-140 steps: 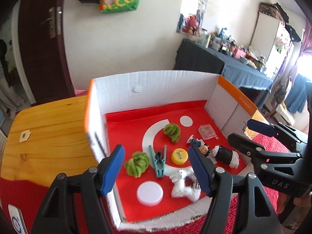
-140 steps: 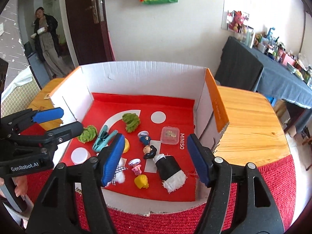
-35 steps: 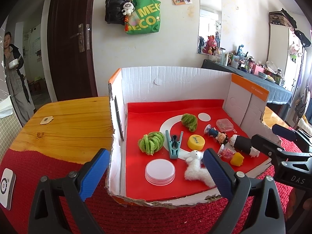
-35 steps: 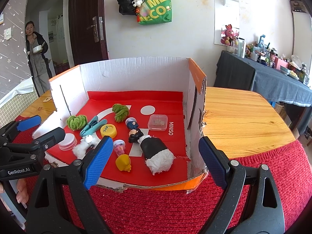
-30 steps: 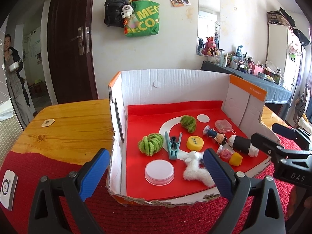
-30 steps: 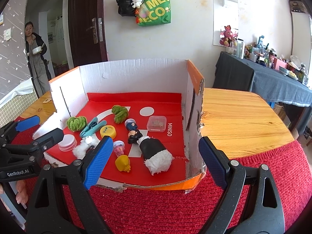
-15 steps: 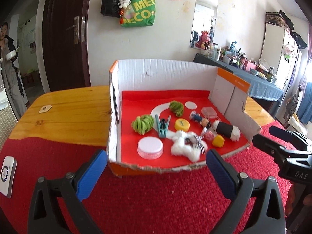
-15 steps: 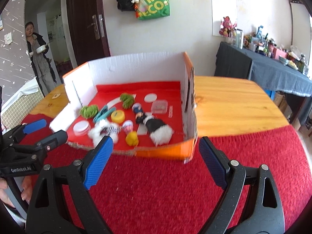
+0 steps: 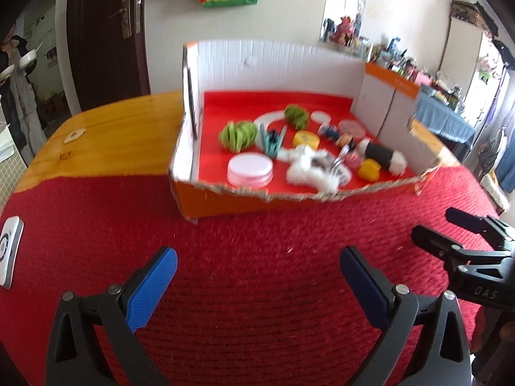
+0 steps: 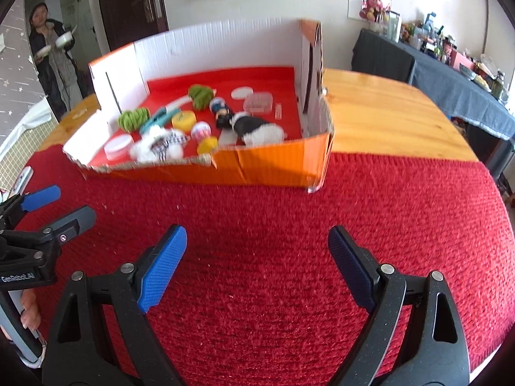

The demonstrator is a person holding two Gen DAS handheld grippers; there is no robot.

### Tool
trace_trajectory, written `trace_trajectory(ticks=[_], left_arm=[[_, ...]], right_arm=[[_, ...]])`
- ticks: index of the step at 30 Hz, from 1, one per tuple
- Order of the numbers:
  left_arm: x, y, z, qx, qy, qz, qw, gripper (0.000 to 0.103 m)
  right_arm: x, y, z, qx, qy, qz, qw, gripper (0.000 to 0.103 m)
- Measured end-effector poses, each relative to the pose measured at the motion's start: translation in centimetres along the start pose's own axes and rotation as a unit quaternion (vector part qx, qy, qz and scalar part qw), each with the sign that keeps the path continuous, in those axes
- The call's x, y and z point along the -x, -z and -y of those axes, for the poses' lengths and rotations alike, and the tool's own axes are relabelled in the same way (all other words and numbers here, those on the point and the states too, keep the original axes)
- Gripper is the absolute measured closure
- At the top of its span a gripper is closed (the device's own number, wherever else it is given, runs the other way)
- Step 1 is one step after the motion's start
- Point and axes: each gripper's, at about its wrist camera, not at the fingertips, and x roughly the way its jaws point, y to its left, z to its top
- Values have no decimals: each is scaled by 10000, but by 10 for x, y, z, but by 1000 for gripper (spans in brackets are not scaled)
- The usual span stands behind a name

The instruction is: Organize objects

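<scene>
Nearest the cameras, the left gripper (image 9: 257,278) and the right gripper (image 10: 257,255) both hang above the red knitted mat (image 10: 289,225), each with its blue-padded jaws spread wide and nothing between them, well short of the box, so neither is placed to take hold of anything. Farther on, the open cardboard box (image 10: 267,164) sits partly on the mat and partly on the wooden table (image 10: 386,112); its torn, low front wall leaves the contents easy to reach from this side. All the small things lie together on its red floor: a white round lid (image 9: 250,170), a white plush toy (image 9: 310,169) and a yellow piece (image 9: 369,169) near the front, then a teal clothespin (image 9: 272,140), two green yarn bundles (image 9: 238,131) and a black-and-white plush roll (image 10: 257,128). With everything gathered inside, the scene fits either sorting finished or things waiting to be taken out.
</scene>
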Motion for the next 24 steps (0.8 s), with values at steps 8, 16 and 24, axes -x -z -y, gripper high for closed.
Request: trace_trajectory(ticks=[8,16,24], left_arm=[[-13,4,2,0,-211,-263,9994,0],[-17,3,3,0,-346,-310,9989,0],[-19,2,3,60,-416,-312,9986,0]], right_arm=[[-11,3,-1,22,255,-271,9993,12],[-11,4,2,-100,378,-293,9988,6],[-14,3,2,-152,468,-351,9982,0]])
